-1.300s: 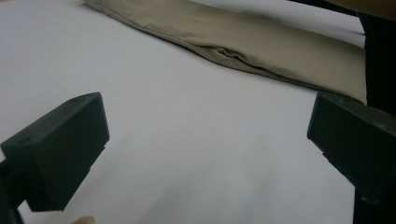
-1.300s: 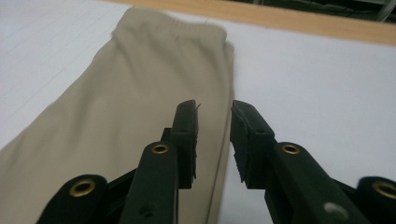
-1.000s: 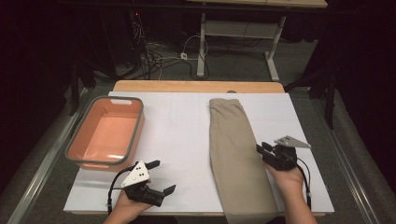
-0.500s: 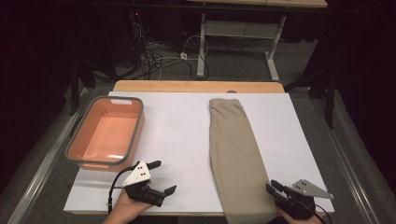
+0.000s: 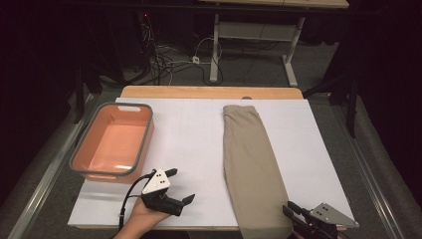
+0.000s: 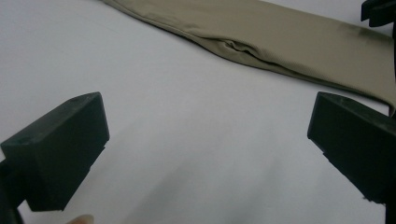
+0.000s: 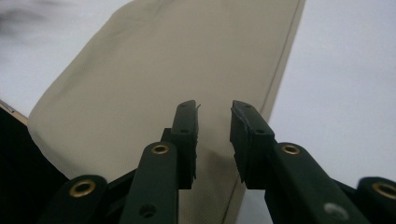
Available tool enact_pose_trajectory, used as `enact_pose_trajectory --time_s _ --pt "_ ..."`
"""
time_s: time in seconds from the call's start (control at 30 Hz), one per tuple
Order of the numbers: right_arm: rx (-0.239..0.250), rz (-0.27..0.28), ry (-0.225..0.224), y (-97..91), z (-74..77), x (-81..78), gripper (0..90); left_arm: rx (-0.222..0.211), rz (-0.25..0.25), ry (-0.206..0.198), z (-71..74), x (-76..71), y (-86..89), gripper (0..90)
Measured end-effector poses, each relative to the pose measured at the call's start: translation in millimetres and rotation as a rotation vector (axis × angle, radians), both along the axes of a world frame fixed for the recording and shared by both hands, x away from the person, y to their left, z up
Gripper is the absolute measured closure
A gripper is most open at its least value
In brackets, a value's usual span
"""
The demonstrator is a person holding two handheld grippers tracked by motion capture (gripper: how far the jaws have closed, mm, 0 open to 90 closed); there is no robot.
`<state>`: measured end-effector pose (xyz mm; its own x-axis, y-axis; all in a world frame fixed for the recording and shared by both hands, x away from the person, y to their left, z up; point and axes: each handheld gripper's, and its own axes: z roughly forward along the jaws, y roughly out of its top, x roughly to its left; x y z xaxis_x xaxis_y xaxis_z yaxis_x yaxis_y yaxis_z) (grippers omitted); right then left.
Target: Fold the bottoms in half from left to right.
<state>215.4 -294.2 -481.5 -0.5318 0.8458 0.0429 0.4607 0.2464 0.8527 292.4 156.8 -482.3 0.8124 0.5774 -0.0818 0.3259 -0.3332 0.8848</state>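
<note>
So the khaki trousers lie folded lengthwise on the white table, right of the orange bin. Right gripper sits at their near end, jaws narrowed to a small gap with nothing pinched yet. Left gripper hangs wide open over bare table. Looks like the pick-up step; next it probably needs to dip down and clamp the hem edge.

Plain khaki trousers, seemingly unpatterned; salmon-orange, grey-rimmed basin.
</note>
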Motion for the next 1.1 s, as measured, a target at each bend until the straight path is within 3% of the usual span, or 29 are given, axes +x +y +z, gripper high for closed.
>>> enact_pose_trajectory --time_s 0.6,0.93,1.1 --pt "-0.05 -0.021 0.027 3.1 -5.4 -7.8 74.7 -0.026 -0.007 -0.015 -1.2 -3.3 3.0 0.0" --pt "-0.053 -0.048 0.04 -6.6 -9.2 -8.2 75.8 -0.025 -0.009 -0.011 -1.3 -2.7 2.9 0.0" --pt "-0.066 -0.04 0.039 -4.6 -8.7 -9.1 89.1 -0.024 -0.012 -0.015 -1.3 -3.4 2.8 0.0"
